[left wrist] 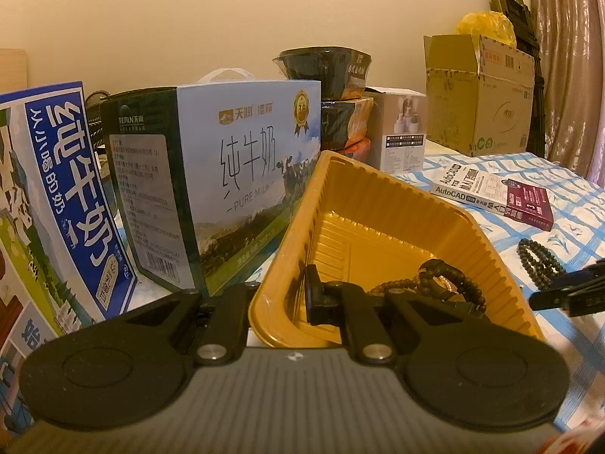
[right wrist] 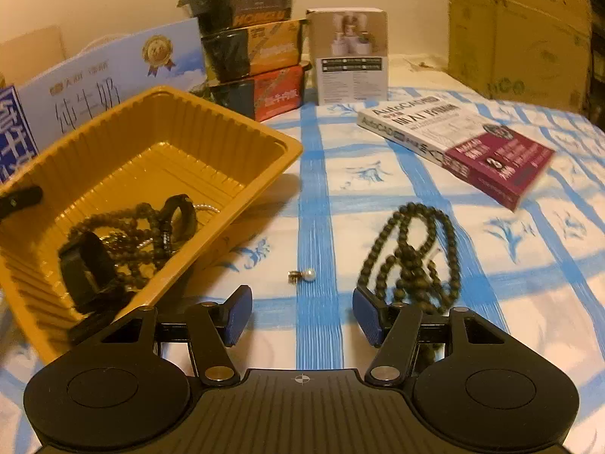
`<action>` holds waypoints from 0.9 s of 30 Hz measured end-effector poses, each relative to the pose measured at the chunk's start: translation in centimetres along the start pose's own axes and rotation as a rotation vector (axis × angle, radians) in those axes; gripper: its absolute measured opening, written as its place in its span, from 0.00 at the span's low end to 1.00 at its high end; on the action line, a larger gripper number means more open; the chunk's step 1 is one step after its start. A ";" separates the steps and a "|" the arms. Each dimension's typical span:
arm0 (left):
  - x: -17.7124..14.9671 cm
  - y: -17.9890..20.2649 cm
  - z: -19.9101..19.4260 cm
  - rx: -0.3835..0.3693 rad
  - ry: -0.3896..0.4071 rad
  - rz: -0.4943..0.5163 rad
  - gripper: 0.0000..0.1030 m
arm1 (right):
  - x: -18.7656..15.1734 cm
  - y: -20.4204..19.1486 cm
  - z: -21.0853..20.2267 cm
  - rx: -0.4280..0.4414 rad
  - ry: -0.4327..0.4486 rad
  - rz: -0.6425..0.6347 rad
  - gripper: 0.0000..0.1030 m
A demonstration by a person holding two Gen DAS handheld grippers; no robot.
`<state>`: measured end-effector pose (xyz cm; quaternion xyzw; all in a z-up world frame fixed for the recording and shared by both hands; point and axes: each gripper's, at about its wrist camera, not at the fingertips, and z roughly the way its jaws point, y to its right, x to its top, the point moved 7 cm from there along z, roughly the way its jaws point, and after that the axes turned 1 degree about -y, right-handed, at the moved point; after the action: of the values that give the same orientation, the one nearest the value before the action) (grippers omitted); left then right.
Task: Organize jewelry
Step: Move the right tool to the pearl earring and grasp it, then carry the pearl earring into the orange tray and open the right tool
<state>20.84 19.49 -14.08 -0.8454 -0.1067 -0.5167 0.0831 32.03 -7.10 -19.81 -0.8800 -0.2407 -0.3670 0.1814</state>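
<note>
On the blue-and-white checked cloth, far to the left, stand two milk cartons. Next to them sits the yellow plastic tray. The left gripper is pinched shut on the near wall of this tray and tips it up. One of its fingers is inside the tray and the other is outside. Down in the tray lies a heap of jewelry: brown bead strings, a black band and a thin string of tiny pale beads.

Just past the tray, on the bare cloth, lies a small pearl earring. It sits right in front of the right gripper, a little ahead of the gap between the two blue pads. The right gripper stands about half open and holds nothing.

A bit more to the right lies a dark bead necklace in a loose loop. Its near end lies right by the right-side pad, and I cannot tell if they touch.

Farther back and to the right lies an AutoCAD book. Behind it all stand stacked noodle bowls, a small white box and a big cardboard box.
</note>
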 end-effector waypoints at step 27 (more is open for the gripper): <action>0.1 0.0 -0.2 -0.001 -0.002 -0.006 0.10 | 4.2 -4.2 -2.7 0.093 0.116 -0.128 0.18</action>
<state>20.71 19.46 -13.93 -0.8457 -0.1090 -0.5160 0.0812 30.75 -3.75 -14.31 -0.8306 -0.3024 -0.4168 0.2120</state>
